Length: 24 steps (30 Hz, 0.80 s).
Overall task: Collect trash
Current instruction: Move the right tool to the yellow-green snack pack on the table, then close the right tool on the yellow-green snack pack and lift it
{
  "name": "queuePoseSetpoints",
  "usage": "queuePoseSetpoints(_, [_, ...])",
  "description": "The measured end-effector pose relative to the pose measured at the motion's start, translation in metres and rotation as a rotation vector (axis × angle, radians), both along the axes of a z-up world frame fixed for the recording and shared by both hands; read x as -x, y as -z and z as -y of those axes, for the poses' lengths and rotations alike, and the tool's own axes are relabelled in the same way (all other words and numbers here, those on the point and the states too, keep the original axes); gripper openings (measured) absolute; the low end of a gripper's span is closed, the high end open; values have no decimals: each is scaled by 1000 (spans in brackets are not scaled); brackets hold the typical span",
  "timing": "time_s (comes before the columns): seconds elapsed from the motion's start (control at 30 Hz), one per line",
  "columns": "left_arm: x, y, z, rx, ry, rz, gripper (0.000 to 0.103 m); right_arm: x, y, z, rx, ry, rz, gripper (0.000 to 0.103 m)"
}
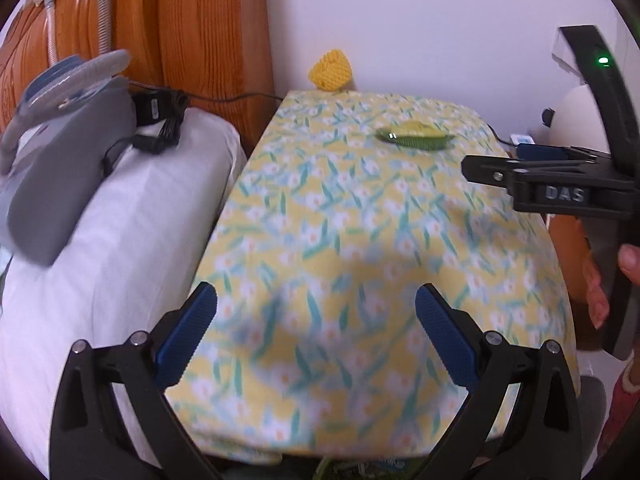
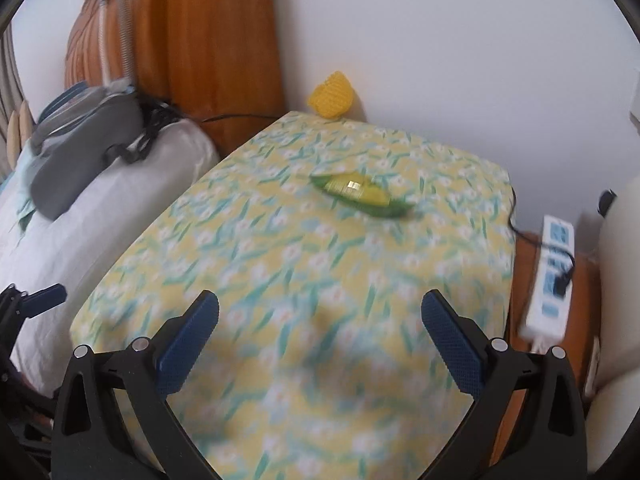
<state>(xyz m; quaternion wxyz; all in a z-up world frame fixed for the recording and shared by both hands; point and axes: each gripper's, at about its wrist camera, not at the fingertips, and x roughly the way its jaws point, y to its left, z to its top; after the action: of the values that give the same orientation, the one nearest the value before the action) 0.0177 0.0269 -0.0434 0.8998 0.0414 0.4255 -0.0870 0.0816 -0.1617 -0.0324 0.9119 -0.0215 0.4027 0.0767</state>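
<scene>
Yellow floral cloth (image 1: 352, 248) covers a raised surface that fills the middle of both views, draping over rounded edges on every visible side. The wrapper (image 2: 362, 194), green and yellow with a shiny patch, lies flat on the cloth toward the far side, nearer the right edge than the left, with bare cloth all round it. A yellow mesh piece (image 1: 330, 70) sits at the far edge against the white wall.

The left gripper (image 1: 316, 320) hangs over the near part of the cloth, jaws wide apart and holding nothing. The right gripper (image 2: 320, 324) is likewise spread wide and empty, over the near cloth; the wrapper is well ahead of it. In the left view the right gripper shows side-on at the right edge, a hand (image 1: 628, 260) on its handle.

Left of the cloth, touching its edge, a white pillow (image 1: 100, 256) carries a grey device (image 1: 68, 152) and black cables. Off the right edge, lower down, a power strip (image 2: 550, 276) lies on a wooden surface.
</scene>
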Motion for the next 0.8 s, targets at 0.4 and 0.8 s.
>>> queuePoseSetpoints(0.4, [-73, 14, 6, 67, -2, -10, 95, -130, 33, 14, 120, -57, -103, 100])
queuePoseSetpoints(0.8, [-87, 25, 2, 41, -12, -14, 95, -146, 55, 2, 124, -141, -153, 75])
